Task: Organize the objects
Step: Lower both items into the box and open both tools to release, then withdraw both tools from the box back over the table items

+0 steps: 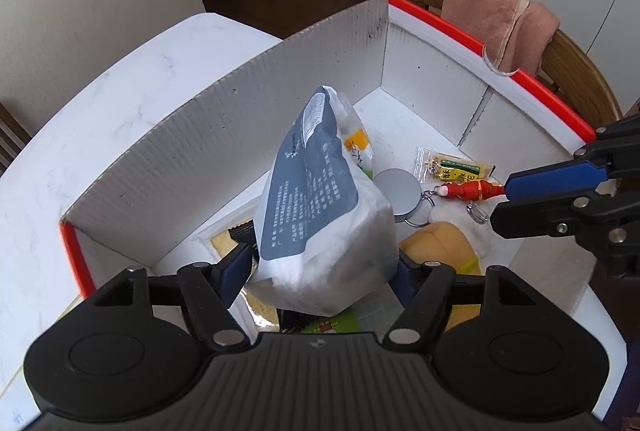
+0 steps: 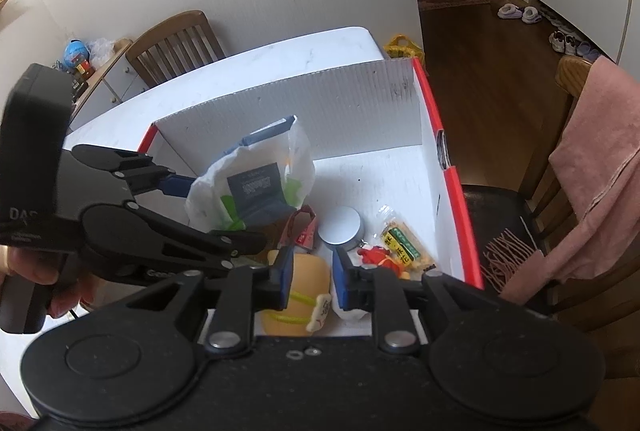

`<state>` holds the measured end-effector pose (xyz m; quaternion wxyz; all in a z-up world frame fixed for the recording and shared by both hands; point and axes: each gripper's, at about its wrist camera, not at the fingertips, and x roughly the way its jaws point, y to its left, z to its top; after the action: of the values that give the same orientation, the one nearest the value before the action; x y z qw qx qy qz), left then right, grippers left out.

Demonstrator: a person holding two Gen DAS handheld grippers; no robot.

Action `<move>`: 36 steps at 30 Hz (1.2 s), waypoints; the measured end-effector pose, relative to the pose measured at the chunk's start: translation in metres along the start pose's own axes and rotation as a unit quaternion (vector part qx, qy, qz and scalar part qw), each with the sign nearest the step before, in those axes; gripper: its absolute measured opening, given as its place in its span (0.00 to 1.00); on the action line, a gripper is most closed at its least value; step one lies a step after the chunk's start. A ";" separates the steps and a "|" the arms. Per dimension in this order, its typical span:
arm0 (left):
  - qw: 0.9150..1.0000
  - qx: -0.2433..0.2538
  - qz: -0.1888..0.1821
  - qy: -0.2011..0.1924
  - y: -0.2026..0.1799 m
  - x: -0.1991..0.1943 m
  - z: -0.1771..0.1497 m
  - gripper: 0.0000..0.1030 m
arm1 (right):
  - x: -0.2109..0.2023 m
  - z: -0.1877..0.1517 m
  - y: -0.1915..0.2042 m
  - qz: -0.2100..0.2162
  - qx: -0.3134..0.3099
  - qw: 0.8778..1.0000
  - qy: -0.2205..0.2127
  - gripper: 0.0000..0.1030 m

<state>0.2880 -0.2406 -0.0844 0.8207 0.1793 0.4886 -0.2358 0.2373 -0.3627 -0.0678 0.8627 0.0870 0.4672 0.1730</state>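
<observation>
Now the left gripper [image 1: 322,265] brackets the upright white-and-grey plastic pouch [image 1: 320,207] in the white corrugated box [image 1: 224,135], jaws parted, contact unclear; right gripper [image 2: 310,281], slightly parted and empty, hangs over the yellow plush toy [image 2: 300,305].

At frame centre, a white bag [image 1: 320,215] bears a slate-blue panel of pale print. The box [image 1: 224,135] around it is white with red edges. Right of centre lie a silver tin [image 1: 394,187], a yellow-green snack packet [image 1: 456,167] and a red-orange keyring [image 1: 468,189]. A pink towel [image 1: 496,19] hangs upper right.
</observation>
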 end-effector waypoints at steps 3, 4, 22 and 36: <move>1.000 -0.003 -0.001 -0.011 0.002 -0.010 -0.005 0.78 | -0.002 -0.001 0.001 -0.001 -0.002 1.000 -0.001 0.21; 1.000 -0.006 -0.002 -0.014 0.003 -0.014 -0.007 0.78 | -0.002 -0.001 0.002 -0.001 -0.003 1.000 -0.002 0.22; 0.990 -0.087 -0.013 -0.109 0.050 -0.111 -0.062 0.78 | -0.030 -0.004 0.057 0.012 -0.045 0.998 -0.030 0.27; 0.980 -0.127 0.008 -0.151 0.110 -0.177 -0.143 0.81 | -0.026 -0.017 0.156 0.041 -0.107 0.993 -0.032 0.39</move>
<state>0.1745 -0.0378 0.0144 0.9027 0.0402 0.3839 -0.1898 0.1760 -0.2282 -0.0087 0.8739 0.0184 0.4142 0.2540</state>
